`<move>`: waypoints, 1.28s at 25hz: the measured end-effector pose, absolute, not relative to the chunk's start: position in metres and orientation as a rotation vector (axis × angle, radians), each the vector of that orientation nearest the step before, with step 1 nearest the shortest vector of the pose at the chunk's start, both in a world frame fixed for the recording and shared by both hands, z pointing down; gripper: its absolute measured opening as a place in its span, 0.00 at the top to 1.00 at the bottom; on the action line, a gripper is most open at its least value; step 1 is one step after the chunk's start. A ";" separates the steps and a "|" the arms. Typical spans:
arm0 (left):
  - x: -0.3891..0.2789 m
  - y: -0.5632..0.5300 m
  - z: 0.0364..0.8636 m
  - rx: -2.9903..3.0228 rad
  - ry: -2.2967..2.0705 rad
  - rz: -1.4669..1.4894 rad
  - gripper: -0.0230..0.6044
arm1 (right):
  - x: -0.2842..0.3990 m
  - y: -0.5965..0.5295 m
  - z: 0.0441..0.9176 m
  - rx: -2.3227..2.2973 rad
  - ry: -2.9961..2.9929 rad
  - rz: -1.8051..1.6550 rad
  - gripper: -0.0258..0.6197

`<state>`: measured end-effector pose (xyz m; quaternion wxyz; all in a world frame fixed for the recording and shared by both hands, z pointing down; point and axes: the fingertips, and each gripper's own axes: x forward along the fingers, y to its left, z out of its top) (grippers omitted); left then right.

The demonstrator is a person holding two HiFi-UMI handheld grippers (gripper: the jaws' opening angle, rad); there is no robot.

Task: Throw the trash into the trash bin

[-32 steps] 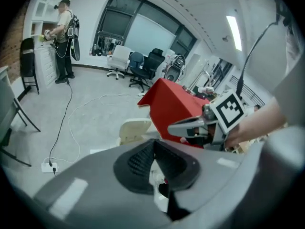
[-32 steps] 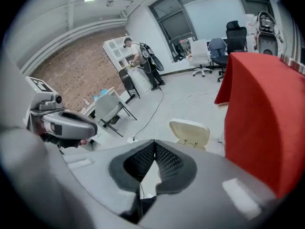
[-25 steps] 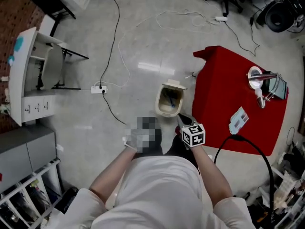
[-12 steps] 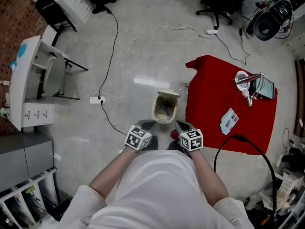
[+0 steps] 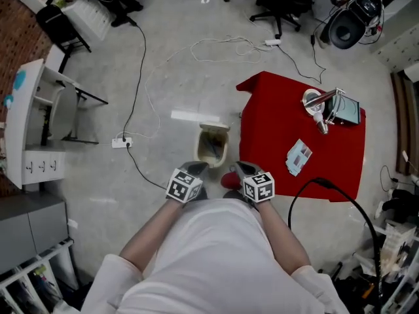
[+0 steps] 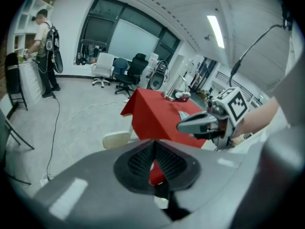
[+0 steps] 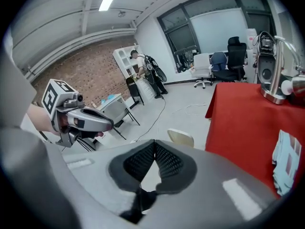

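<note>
The beige trash bin (image 5: 211, 146) stands on the floor with its lid tipped back, just left of the red table (image 5: 275, 133). A pale blue and white packet (image 5: 298, 156) lies on the red cloth. I hold both grippers close to my body, below the bin in the head view. My left gripper (image 5: 196, 167) has its jaws together and nothing in them. My right gripper (image 5: 239, 167) is shut and empty too. The left gripper view shows the bin (image 6: 116, 139) just past the shut jaws, and the right gripper view shows the bin (image 7: 180, 137) the same way.
A steel stand (image 5: 319, 103) and a dark device (image 5: 346, 112) sit at the table's far end. White and black cables (image 5: 141, 103) trail over the floor to a power strip (image 5: 122, 141). A white cabinet (image 5: 29, 126) is at the left, office chairs at the back.
Both grippers have lifted a little in front of my body and stayed shut. The head view has shifted, so the bin and the table now lie further left.
</note>
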<state>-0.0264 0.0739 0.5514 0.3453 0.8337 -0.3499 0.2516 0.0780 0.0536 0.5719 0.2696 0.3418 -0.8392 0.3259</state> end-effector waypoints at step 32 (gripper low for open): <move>0.123 0.069 0.554 2.172 -0.840 0.808 0.95 | 0.404 0.008 0.628 1.595 -1.809 1.028 0.60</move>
